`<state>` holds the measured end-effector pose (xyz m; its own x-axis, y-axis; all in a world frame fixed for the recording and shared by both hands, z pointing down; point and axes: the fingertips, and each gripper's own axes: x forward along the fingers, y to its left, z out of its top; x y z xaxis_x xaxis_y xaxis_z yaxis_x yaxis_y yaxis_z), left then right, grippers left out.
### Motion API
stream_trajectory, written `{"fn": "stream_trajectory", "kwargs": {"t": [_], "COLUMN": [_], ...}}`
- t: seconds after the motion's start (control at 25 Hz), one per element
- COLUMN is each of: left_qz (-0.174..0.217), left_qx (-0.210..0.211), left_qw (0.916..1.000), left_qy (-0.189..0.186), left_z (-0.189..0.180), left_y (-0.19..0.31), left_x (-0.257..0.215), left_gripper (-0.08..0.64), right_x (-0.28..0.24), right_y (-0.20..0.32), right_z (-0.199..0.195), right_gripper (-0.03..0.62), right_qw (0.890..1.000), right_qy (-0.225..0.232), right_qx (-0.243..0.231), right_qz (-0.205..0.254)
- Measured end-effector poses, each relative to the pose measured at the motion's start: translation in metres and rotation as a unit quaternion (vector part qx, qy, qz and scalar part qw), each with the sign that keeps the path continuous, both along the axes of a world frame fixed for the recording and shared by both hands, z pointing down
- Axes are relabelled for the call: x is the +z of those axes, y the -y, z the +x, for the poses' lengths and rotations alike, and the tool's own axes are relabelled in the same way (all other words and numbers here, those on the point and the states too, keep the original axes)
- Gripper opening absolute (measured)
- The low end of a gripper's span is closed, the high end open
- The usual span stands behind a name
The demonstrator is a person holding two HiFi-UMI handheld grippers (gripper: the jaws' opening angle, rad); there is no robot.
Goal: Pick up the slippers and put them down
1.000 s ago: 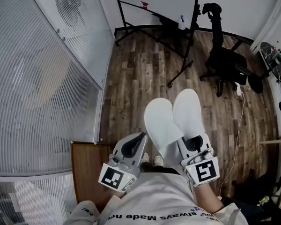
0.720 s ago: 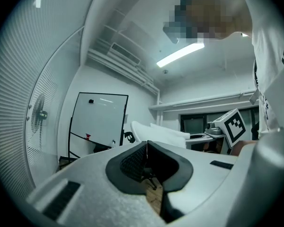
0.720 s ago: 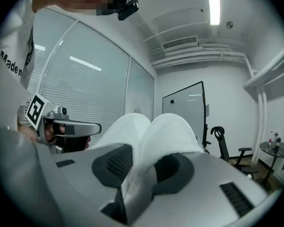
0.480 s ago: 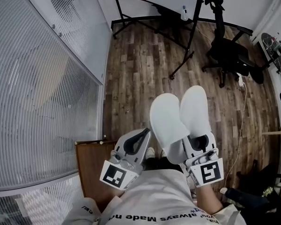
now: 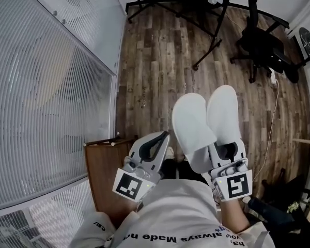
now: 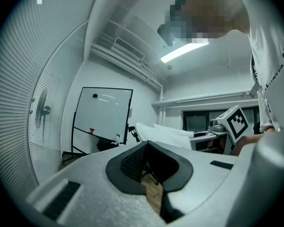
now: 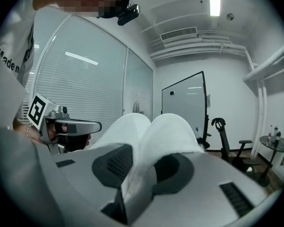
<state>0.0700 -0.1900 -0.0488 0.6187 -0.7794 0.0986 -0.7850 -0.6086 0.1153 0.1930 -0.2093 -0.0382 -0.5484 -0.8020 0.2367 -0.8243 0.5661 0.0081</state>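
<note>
Two white slippers (image 5: 196,125) lie side by side, toes pointing away from me, held above the wooden floor. My right gripper (image 5: 226,151) is shut on their heel ends; in the right gripper view the white fabric of the slippers (image 7: 154,131) is pinched between the dark pads of the right gripper (image 7: 141,168). My left gripper (image 5: 163,137) hangs just left of the slippers, jaws shut with nothing between them. The left gripper view shows the left gripper (image 6: 146,148) with pads touching, and the slippers (image 6: 168,136) off to its right.
A ribbed glass partition (image 5: 51,87) runs along the left. A brown wooden cabinet top (image 5: 101,164) sits below the left gripper. A whiteboard stand's legs (image 5: 206,45) and a black office chair (image 5: 266,45) stand farther off. A white cable (image 5: 271,118) trails on the floor (image 5: 150,87) at the right.
Both grippers have sunk a little and sit lower and farther right in the head view. The slippers moved with the right gripper. The left gripper stays shut and empty.
</note>
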Motion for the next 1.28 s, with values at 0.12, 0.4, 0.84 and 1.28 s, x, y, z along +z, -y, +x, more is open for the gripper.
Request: {"fn": "stream_trajectory", "kwargs": {"t": [0.12,0.4,0.84,1.28], "left_qz": [-0.004,-0.026,-0.034,-0.045], "left_qx": [0.003,0.007,0.014,0.032], "left_qw": [1.0,0.9996,0.9993,0.9985], "left_qy": [0.005,0.007,-0.004,0.007], "left_z": [0.006,0.003,0.001,-0.004], "left_y": [0.001,0.007,0.023,0.038], "left_x": [0.015,0.068,0.15,0.247], "left_gripper": [0.012,0.012,0.012,0.012], "right_x": [0.013,0.062,0.149,0.251], "right_y": [0.003,0.012,0.025,0.046], "right_z": [0.004,0.0,-0.003,-0.015], "right_gripper": [0.11,0.109,0.106,0.103], "right_qw": [1.0,1.0,0.998,0.996], "right_qy": [-0.003,-0.018,-0.035,-0.048], "right_qx": [-0.004,-0.014,-0.028,-0.052], "right_qz": [-0.008,-0.017,-0.033,-0.06]}}
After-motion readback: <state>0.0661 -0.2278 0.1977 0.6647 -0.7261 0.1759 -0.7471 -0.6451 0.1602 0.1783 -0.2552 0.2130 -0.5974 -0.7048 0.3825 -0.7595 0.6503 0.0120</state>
